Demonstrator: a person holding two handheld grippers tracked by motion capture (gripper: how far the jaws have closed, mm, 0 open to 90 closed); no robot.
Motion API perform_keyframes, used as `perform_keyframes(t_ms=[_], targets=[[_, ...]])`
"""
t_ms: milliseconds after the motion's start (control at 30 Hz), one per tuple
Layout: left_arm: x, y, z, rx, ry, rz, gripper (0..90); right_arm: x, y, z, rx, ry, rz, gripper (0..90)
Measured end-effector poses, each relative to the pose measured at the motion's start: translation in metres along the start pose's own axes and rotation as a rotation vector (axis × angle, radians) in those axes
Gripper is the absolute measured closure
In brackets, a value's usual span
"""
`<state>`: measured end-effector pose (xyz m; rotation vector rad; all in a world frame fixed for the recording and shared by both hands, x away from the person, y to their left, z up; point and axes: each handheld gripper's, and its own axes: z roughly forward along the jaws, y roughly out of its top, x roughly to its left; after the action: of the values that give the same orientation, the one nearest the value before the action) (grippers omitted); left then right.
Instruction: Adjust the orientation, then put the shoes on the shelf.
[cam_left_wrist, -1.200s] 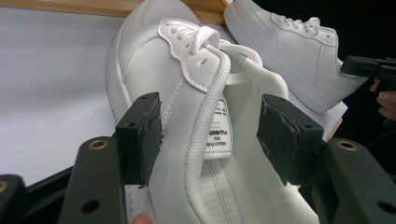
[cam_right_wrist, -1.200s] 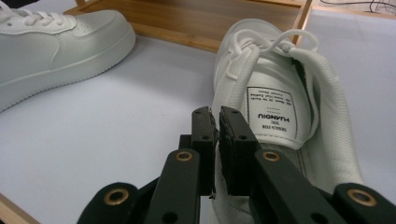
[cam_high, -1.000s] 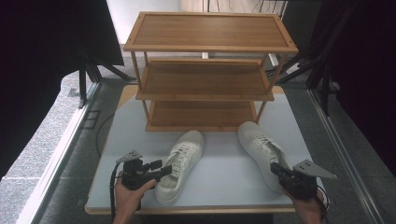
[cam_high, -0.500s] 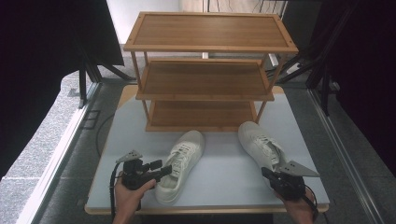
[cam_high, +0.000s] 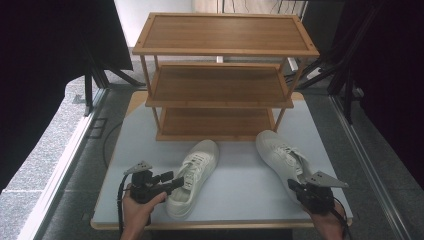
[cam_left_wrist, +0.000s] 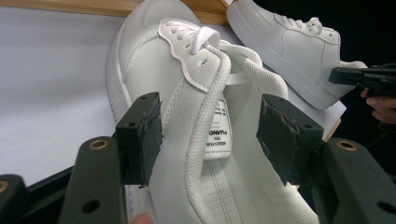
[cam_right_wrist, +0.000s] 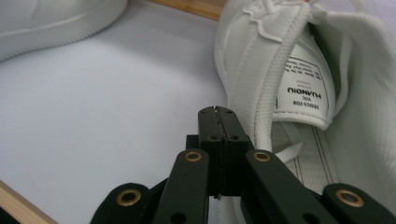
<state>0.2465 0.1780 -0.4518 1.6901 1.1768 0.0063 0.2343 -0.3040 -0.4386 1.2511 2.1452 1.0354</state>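
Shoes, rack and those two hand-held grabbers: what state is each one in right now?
Left shoe: flat on the table, its collar between the open jaws.
Right shoe: flat on the table, not gripped.
Left gripper: jaws open around the left shoe's collar and tongue.
Right gripper: jaws shut on nothing, beside the right shoe.
Shoe rack: upright, all three shelves bare.

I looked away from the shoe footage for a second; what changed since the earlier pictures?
The right gripper drew slightly back toward the table's near edge and closed its jaws on nothing, beside the right shoe. The left gripper, open around the left shoe's collar, both shoes and the rack stayed put.
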Motion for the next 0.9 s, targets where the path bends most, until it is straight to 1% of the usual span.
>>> perform_keyframes(t_ms=[67,133,200,233,300,333,367,433,500,533,600,667,767,833,867,900], targets=[[0.0,0.0,0.0,0.0,-0.001,-0.001,39.9,-0.003,-0.001,0.0,0.009,-0.013,0.004,89.5],[0.0,0.0,0.0,0.0,0.0,-0.001,40.0,-0.007,-0.003,-0.001,0.004,-0.014,0.018,89.5],[0.0,0.0,0.0,-0.002,0.002,-0.003,40.0,-0.008,-0.003,-0.001,0.002,-0.002,0.024,89.5],[0.0,0.0,0.0,-0.009,0.003,-0.003,40.5,-0.007,-0.003,-0.001,-0.004,0.007,0.018,89.3],[-0.003,0.001,-0.002,-0.03,-0.006,0.004,41.2,-0.005,-0.003,0.0,-0.019,0.03,0.022,87.0],[-0.003,0.001,-0.003,-0.038,-0.011,0.006,42.0,-0.004,-0.002,-0.001,-0.038,0.053,0.028,85.4],[-0.004,0.002,-0.005,-0.047,-0.015,0.009,42.3,-0.004,-0.001,-0.002,-0.049,0.064,0.032,85.2],[-0.006,0.003,-0.009,-0.072,-0.02,0.012,42.7,-0.004,0.001,-0.004,-0.073,0.081,0.037,84.3],[-0.006,0.004,-0.012,-0.096,-0.025,0.012,42.8,-0.004,0.003,-0.008,-0.103,0.086,0.036,80.5],[-0.006,0.005,-0.014,-0.1,-0.024,0.014,42.7,-0.004,0.006,-0.011,-0.132,0.078,0.028,76.7],[-0.006,0.006,-0.017,-0.11,-0.022,0.016,42.4,-0.006,0.011,-0.014,-0.158,0.071,0.023,70.7],[-0.005,0.009,-0.02,-0.115,-0.009,0.016,41.8,-0.01,0.018,-0.018,-0.175,0.066,0.021,64.9],[-0.003,0.013,-0.022,-0.123,0.0,0.014,40.9,-0.019,0.028,-0.022,-0.21,0.063,0.018,61.5],[-0.002,0.018,-0.022,-0.124,0.006,0.01,40.6,-0.029,0.036,-0.023,-0.214,0.044,0.018,57.6],[-0.002,0.019,-0.021,-0.122,0.007,0.011,40.5,-0.034,0.04,-0.023,-0.211,0.041,0.011,56.3],[-0.003,0.022,-0.019,-0.114,0.007,0.019,40.5,-0.038,0.042,-0.023,-0.21,0.038,0.005,55.0]])
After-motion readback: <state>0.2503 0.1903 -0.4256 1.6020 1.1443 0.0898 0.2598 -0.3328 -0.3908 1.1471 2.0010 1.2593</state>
